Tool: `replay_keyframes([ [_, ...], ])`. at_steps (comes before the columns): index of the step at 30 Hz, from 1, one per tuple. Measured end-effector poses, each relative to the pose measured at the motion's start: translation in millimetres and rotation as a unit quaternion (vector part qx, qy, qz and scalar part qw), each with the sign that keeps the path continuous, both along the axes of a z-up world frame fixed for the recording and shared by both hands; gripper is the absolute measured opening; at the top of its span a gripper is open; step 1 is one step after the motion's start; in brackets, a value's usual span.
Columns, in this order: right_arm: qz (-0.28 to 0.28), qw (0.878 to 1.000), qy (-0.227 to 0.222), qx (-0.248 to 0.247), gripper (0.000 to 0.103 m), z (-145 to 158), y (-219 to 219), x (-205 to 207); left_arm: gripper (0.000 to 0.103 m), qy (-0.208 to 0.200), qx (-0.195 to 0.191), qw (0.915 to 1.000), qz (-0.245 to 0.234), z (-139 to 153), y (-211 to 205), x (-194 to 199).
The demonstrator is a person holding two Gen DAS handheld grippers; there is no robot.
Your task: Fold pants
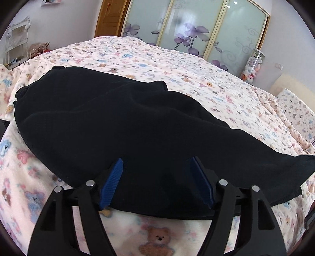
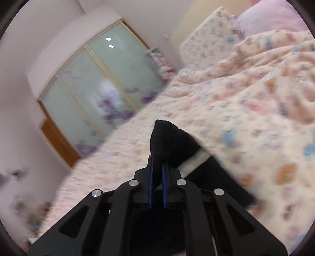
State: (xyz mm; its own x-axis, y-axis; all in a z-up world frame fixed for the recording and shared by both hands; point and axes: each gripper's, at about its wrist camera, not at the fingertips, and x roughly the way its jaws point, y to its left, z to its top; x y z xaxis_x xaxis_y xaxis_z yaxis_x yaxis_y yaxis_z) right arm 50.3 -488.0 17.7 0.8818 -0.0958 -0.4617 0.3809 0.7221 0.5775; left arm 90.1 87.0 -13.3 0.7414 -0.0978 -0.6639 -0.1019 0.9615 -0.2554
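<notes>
Pants (image 1: 122,122), black, lie spread across the bed (image 1: 196,78) w/ its teddy-bear blanket, waist end toward the far left, one leg running out to the right edge in the left wrist view. Left gripper (image 1: 157,167) sits low at the near edge of the fabric, blue fingers (image 1: 113,183) spread wide apart, holding nothing, cloth between & under them. Frosted wardrobe doors (image 1: 196,29) w/ purple flowers stand behind the bed. Right wrist view is blurred: right gripper (image 2: 157,169) has fingers (image 2: 165,185) clenched on a bunched bit of the pants (image 2: 171,141), lifted off the bed (image 2: 246,118); pillow (image 2: 275,17) at upper right.
</notes>
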Motion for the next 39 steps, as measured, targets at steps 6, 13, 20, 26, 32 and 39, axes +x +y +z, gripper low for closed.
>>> replay_keyframes([
  [6, -0.025, 0.994, 0.072, 0.083, 0.007, -57.3, -14.9, -21.6, 0.076, 0.003, 0.013, 0.9999, -0.008, -1.2, -6.8, 0.1],
  [13, -0.028, 0.985, 0.084, 0.147, 0.042, -42.4, -22.1, -36.1, 0.081, 0.003, 0.012, 0.9998, -0.012, -2.2, -8.1, 1.9],
  [20, -0.046, 0.981, 0.103, 0.157, 0.045, -41.3, -22.4, -28.9, 0.085, 0.001, 0.006, 0.9999, -0.015, -1.8, -8.7, 2.2],
  [26, -0.074, 0.978, 0.105, 0.167, 0.043, -55.6, -36.1, -13.5, 0.086, 0.001, 0.011, 0.9998, -0.017, -2.1, -11.6, 2.6],
  [32, -0.068, 0.982, 0.078, 0.160, 0.019, -60.8, -39.0, -17.2, 0.088, 0.002, 0.013, 0.9997, -0.019, -2.8, -12.2, 3.0],
  [39, -0.043, 0.994, 0.014, 0.101, 0.012, -28.7, -18.6, -22.9, 0.091, 0.013, 0.022, 0.9993, -0.026, -7.3, -16.1, 6.5],
])
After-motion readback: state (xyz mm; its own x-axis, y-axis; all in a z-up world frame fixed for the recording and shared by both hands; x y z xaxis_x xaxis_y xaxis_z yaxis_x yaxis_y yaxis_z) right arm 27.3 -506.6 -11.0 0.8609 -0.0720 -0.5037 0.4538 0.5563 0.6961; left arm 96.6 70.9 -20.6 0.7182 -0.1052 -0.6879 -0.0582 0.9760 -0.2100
